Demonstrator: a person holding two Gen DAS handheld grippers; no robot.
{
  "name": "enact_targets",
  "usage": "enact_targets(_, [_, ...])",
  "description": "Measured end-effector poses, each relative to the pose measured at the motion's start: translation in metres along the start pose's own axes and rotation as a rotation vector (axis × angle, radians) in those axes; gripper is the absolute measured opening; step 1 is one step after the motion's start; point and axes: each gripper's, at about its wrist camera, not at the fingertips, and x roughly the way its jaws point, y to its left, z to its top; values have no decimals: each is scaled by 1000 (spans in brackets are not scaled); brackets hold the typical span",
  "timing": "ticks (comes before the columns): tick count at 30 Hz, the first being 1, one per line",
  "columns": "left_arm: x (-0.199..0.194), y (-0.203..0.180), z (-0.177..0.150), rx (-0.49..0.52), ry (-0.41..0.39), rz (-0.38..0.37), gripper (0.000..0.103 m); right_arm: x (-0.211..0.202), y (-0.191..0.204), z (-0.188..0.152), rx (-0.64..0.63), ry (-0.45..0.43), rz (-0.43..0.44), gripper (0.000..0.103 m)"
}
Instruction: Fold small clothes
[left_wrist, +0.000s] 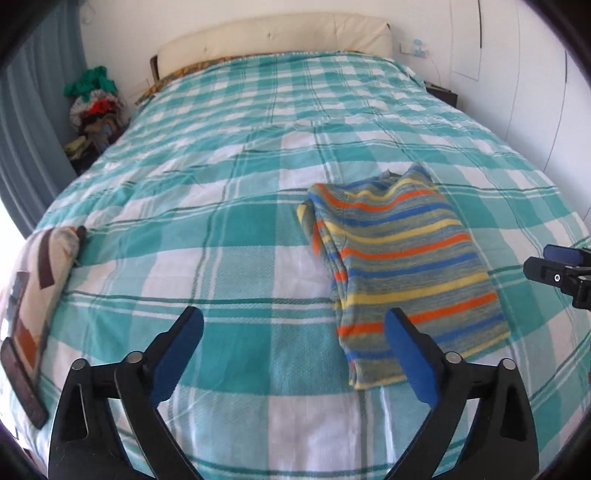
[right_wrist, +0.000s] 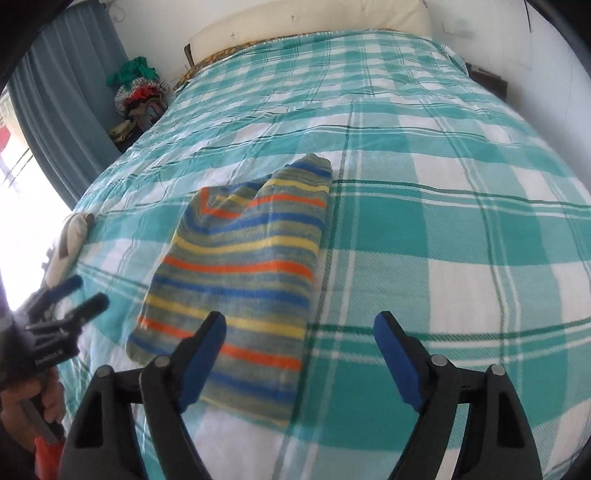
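Striped top (left_wrist: 399, 266) lies folded into a neat rectangle on the checked bedspread (left_wrist: 221, 236), near its front edge; fold looks done, maybe a tidy-up or next garment left; left gripper (left_wrist: 295, 332) & right gripper (right_wrist: 299, 343) both released, jaws wide, nothing btwn them, hovering above the cloth.

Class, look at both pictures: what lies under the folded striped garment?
The striped garment lies on the teal checked bedspread, which shows all around it. Whatever sits between its folded layers, or directly beneath it, is covered.
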Motion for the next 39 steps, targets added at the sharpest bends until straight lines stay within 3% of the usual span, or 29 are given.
enact_targets(4, [-32, -5, -5, -61, 18, 6, 100, -42, 12, -24, -2, -32, -50, 97])
enact_targets(8, [-61, -7, -10, -103, -11, -15, 100, -82, 30, -40, -33, -71, -69, 98])
enact_targets(13, [-86, -14, -20, -99, -28, 166, 100, -112, 45, -53, -70, -102, -112, 100])
enact_targets(15, [-93, -17, -24, -93, -30, 187, 100, -120, 50, -59, -76, -104, -120, 100])
enact_targets(22, [-111, -17, -41, -126, 28, 143, 100, -141, 68, -71, -108, -114, -148, 100])
enact_targets(30, [-113, -26, -41, -83, 49, 188, 103, -147, 89, -79, -134, -106, -182, 100])
enact_targets(39, [-117, -28, -35, -131, 63, 68, 102, -152, 90, -76, -136, -102, -237, 100])
